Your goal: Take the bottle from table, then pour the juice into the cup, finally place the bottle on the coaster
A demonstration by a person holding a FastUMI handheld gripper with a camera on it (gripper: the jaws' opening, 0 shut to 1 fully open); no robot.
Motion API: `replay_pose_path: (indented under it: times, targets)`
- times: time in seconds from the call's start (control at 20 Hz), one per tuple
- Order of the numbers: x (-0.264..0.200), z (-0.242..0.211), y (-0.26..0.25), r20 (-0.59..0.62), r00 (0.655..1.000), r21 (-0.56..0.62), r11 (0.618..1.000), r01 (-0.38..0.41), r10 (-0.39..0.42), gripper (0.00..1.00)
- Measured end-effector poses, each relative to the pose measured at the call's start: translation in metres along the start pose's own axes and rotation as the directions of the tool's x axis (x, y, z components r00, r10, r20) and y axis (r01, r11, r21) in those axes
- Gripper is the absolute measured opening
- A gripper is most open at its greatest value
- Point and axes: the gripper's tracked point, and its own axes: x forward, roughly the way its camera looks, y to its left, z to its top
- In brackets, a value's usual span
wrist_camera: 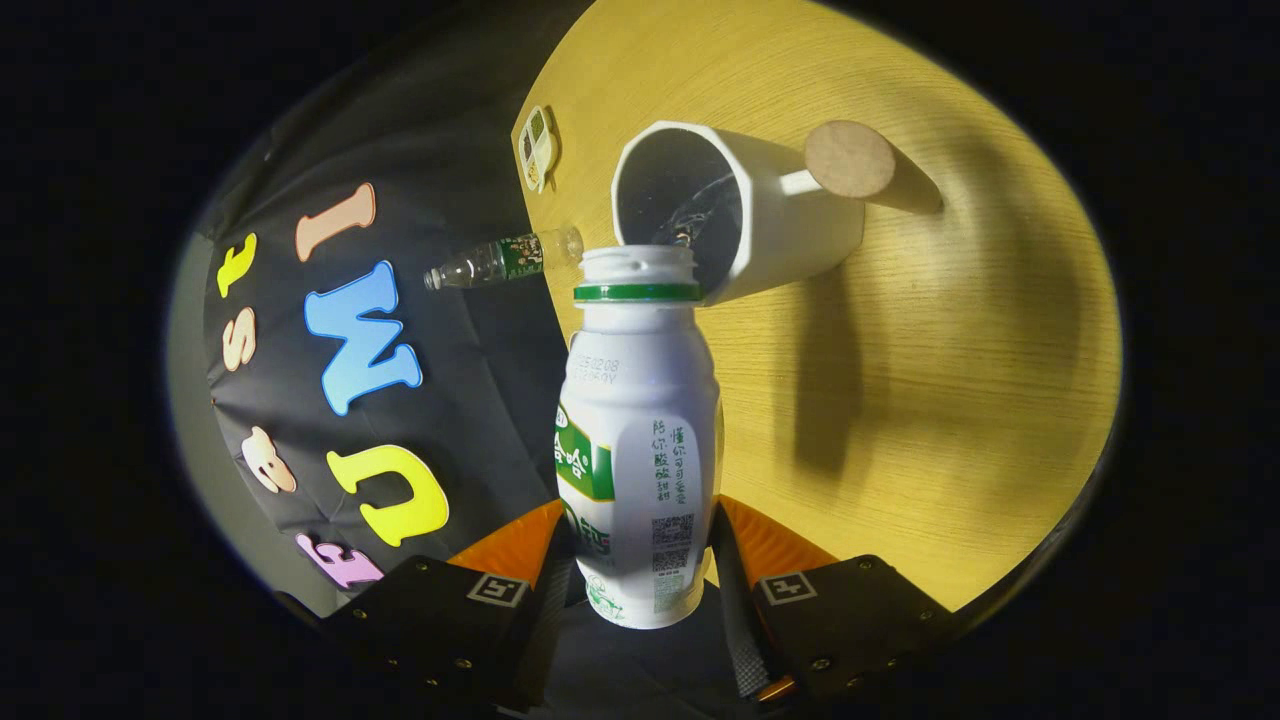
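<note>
A white plastic bottle (640, 420) with a green neck ring and green label sits between my fingers, and my gripper (640, 555) is shut on its lower body. The view is rolled sideways, so the bottle is tipped. Its open mouth points at the rim of a white cup (790, 225) just beyond it on the wooden table (950, 400). The cup's inside looks dark, with a glint near the bottle's mouth. A round cork coaster (850, 158) lies on the table right behind the cup.
A clear plastic bottle (500, 262) with a green label lies at the table's edge, near the black cloth wall. A small pale card-like item (537, 148) rests on the table near that edge. Bare tabletop spreads beyond my right finger.
</note>
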Motion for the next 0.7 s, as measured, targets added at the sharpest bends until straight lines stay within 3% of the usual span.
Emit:
replay_pose_path:
  times: [0.7]
  targets:
    - [-0.005,-0.007,0.013,-0.044,0.999,0.078,0.997,-0.002,0.005,0.69]
